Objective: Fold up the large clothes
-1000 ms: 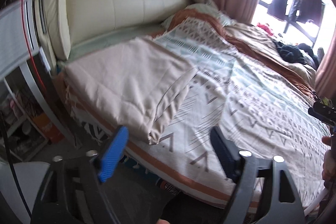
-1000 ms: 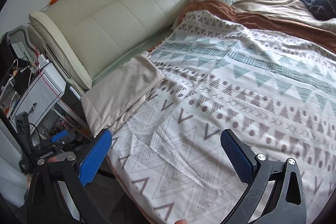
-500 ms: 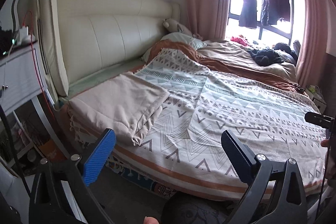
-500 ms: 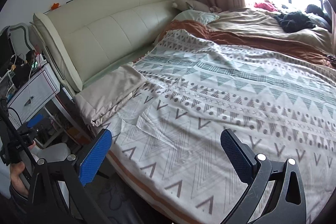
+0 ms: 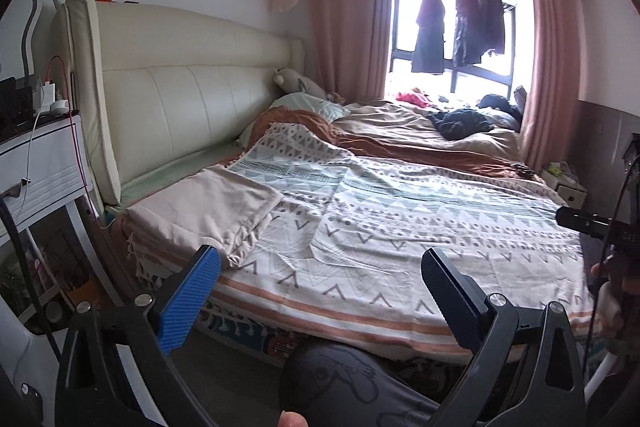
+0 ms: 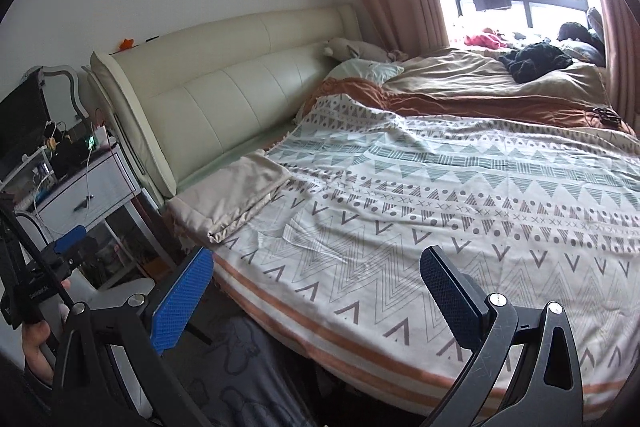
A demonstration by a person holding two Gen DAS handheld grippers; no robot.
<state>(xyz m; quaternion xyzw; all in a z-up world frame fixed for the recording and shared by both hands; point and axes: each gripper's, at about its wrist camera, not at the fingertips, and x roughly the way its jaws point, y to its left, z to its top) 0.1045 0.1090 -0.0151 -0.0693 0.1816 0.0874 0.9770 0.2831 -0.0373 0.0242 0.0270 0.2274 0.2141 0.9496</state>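
A folded beige cloth (image 5: 204, 211) lies on the near left corner of the bed, by the headboard; it also shows in the right wrist view (image 6: 236, 193). My left gripper (image 5: 320, 291) is open and empty, held back from the bed's near edge. My right gripper (image 6: 316, 291) is open and empty, also off the bed's edge. Each gripper shows at the edge of the other's view: the right one (image 5: 592, 223), the left one (image 6: 48, 267).
A patterned white bedspread (image 5: 420, 219) covers the bed. A cream headboard (image 5: 192, 107) stands on the left, a white nightstand (image 5: 40, 163) beside it. Brown bedding and dark clothes (image 5: 460, 123) lie at the far side by the window. My knee (image 5: 352, 383) is below.
Both grippers have pulled back and up from the bed, so more of the room shows. The beige cloth stays folded on the corner. Both stay open.
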